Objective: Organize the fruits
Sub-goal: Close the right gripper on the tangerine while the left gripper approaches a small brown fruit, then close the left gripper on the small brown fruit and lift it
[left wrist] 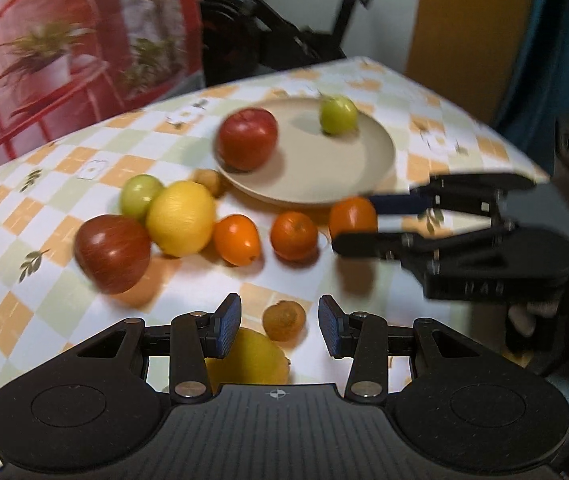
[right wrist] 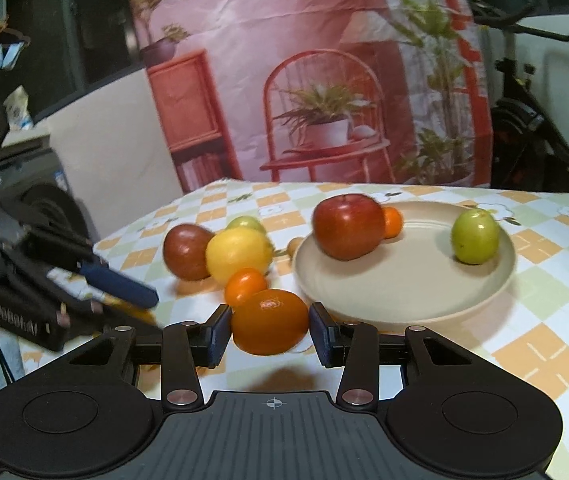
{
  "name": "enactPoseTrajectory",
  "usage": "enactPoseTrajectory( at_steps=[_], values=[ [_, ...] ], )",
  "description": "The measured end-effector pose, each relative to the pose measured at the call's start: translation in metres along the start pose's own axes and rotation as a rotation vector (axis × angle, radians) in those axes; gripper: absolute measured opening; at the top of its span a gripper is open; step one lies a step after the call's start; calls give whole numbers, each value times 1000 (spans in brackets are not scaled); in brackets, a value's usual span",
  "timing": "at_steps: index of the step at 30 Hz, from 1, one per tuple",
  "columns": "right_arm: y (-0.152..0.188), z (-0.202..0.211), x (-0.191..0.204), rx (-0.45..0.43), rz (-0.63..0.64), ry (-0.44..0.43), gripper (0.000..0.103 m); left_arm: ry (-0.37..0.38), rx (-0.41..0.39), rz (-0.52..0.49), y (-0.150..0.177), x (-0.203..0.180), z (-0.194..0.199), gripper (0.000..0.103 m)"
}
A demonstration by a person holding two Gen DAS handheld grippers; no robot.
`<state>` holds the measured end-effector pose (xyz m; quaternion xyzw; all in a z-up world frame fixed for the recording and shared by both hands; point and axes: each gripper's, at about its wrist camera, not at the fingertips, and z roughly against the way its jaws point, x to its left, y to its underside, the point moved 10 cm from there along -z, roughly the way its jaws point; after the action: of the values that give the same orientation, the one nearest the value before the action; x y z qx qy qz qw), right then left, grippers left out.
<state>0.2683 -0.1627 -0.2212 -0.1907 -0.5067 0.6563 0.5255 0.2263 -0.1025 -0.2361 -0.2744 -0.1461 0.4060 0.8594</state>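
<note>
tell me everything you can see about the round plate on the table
The plate is round, shallow and beige, with a low raised rim and a matte look, like plastic or ceramic. It sits flat on the checked tablecloth. A red apple rests on its left part and a small green fruit near its far right edge; the middle is bare. A small orange fruit shows just behind the apple. More fruit lies off the plate to its left.
</note>
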Motion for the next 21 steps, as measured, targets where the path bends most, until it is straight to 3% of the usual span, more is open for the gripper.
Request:
enactPoseTrajectory(
  at_steps=[4,15,17,19,21],
  values=[
    [-1,0,-4,-14,-13,6,39,-28,60,-64,3,-2,-11,45],
    [0,2,-9,-28,-44,14,39,-56,136,-98,4,-4,-30,44],
    [0,1,-9,-27,-43,14,39,-61,142,-88,5,-4,-33,41],
    [0,1,-9,-27,-44,14,39,-49,149,-83,6,-5,-34,30],
    [0,1,-9,-28,-46,14,39,-54,145,-91,7,-7,-33,30]
  ],
)
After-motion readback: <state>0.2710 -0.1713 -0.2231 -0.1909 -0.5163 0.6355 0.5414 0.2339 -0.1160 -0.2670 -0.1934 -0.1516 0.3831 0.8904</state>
